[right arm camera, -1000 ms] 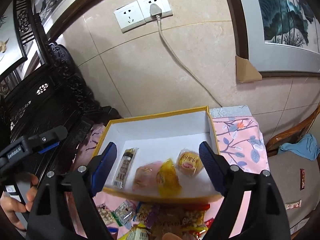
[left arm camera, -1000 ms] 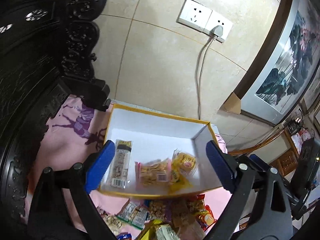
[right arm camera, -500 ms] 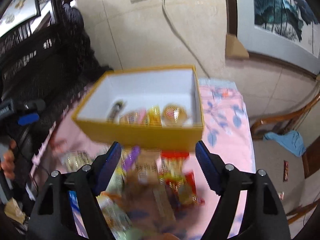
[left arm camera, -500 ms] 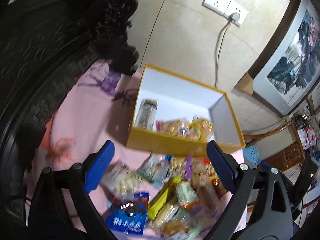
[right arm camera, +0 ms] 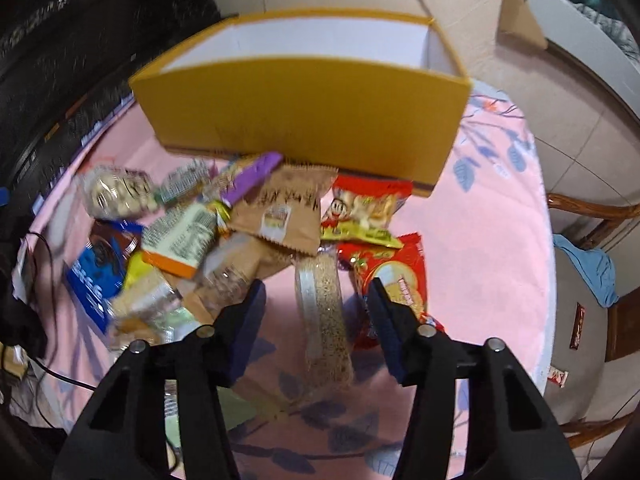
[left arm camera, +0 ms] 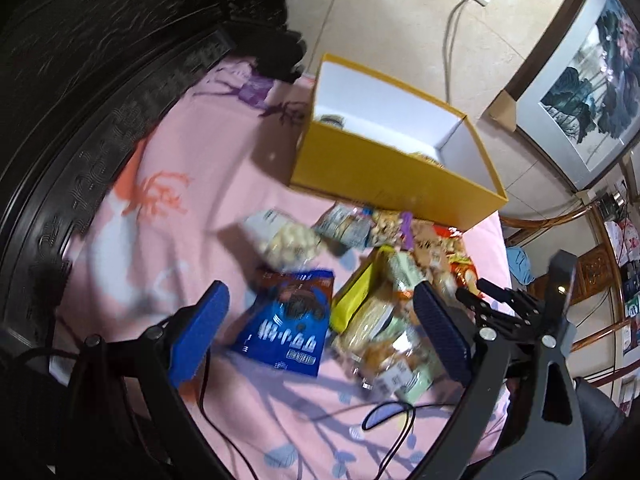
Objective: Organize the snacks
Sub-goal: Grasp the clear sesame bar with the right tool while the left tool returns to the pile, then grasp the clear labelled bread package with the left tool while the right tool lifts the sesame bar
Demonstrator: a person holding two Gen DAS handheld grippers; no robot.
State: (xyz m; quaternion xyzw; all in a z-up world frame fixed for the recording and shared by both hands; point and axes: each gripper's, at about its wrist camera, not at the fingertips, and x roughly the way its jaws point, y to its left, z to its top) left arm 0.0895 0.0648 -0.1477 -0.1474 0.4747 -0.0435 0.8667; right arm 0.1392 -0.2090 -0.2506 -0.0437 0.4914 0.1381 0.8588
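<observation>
Left gripper: I hold it spread wide and empty, low over the blue cookie pack on the pink cloth.

Blue cookie pack: flat foil pouch, light and slick by my judgement; contents likely brittle. I would pinch it across a short edge or seam, gently.

Puffed-snack bag: clear, pillowy, soft; it may slide out of a hard squeeze.

Brown paper packet: centre of the heap, lying over other packets, just in front of the yellow box. Stiffer paper, an easy edge grip.

Sesame bar: long clear wrapper lying between the fingers of the right gripper, which I hold parted and empty. Looks rigid but snappable; I would take it across its width near the middle.

Red packets: right of the bar, crinkly and light.

Yellow box: open-topped, behind the heap; its contents are mostly hidden.
</observation>
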